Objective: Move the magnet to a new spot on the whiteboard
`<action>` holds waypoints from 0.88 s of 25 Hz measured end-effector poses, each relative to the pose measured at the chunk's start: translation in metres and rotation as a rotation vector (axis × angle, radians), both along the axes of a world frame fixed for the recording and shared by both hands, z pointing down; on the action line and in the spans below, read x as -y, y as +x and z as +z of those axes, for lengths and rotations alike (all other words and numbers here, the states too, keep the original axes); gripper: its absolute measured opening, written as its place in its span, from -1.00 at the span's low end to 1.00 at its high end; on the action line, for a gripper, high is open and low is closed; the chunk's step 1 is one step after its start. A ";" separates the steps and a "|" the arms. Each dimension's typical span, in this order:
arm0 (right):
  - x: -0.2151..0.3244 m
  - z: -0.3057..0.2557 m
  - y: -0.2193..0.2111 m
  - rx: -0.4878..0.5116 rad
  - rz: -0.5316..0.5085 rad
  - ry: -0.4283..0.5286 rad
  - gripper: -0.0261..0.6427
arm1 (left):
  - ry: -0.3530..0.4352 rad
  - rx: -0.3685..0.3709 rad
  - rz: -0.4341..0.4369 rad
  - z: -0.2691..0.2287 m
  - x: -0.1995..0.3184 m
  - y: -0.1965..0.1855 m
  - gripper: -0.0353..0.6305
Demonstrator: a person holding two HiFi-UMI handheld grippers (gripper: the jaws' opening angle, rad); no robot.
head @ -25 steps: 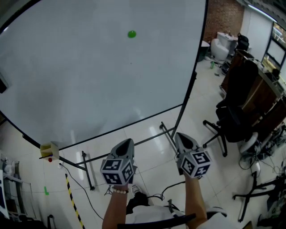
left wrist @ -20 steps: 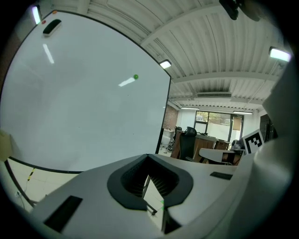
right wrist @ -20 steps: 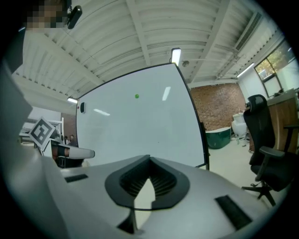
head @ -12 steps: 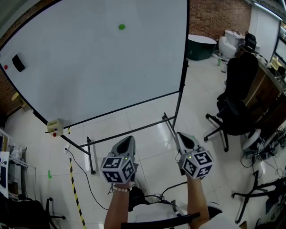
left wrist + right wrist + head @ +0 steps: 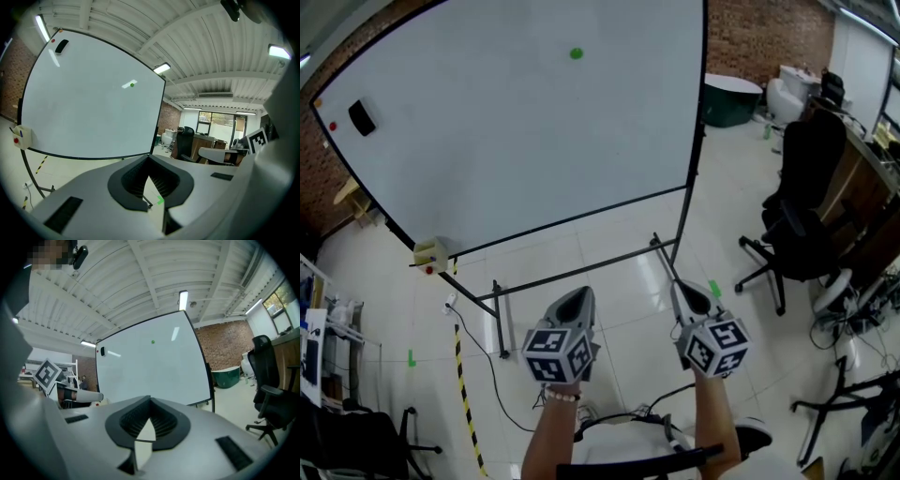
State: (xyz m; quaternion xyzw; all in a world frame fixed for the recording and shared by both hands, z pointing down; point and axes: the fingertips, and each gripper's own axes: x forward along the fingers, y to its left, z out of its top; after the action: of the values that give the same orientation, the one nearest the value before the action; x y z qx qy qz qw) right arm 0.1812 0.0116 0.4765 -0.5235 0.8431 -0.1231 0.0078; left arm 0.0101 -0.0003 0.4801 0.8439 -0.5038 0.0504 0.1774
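Green magnet [image 5: 576, 53] high on whiteboard [image 5: 516, 141]; left gripper [image 5: 573, 295] and right gripper [image 5: 684, 289] well below it (both jaws closed, empty).

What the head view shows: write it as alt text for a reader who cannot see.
A large whiteboard on a floor stand fills the upper frame, a green magnet near its top and a black eraser at its upper left. Below, the person's left gripper and right gripper hang over the tiled floor, both shut, empty, away from the board.

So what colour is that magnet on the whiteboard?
The magnet is green, clearest in the head view.
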 end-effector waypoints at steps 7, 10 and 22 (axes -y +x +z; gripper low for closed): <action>-0.011 -0.011 -0.028 -0.021 0.040 0.018 -0.92 | 0.017 -0.015 0.033 -0.008 -0.003 -0.030 -0.90; -0.013 -0.015 -0.039 -0.029 0.055 0.022 -0.92 | 0.020 -0.026 0.048 -0.009 -0.004 -0.040 -0.90; -0.013 -0.016 -0.073 -0.099 0.085 0.011 -0.92 | 0.033 -0.060 0.085 -0.014 -0.001 -0.071 -0.90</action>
State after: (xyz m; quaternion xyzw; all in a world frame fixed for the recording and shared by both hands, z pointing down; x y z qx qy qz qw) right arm 0.1079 0.0245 0.4608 -0.5641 0.8202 -0.0918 -0.0258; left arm -0.0606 0.0002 0.4661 0.8684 -0.4627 0.0243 0.1764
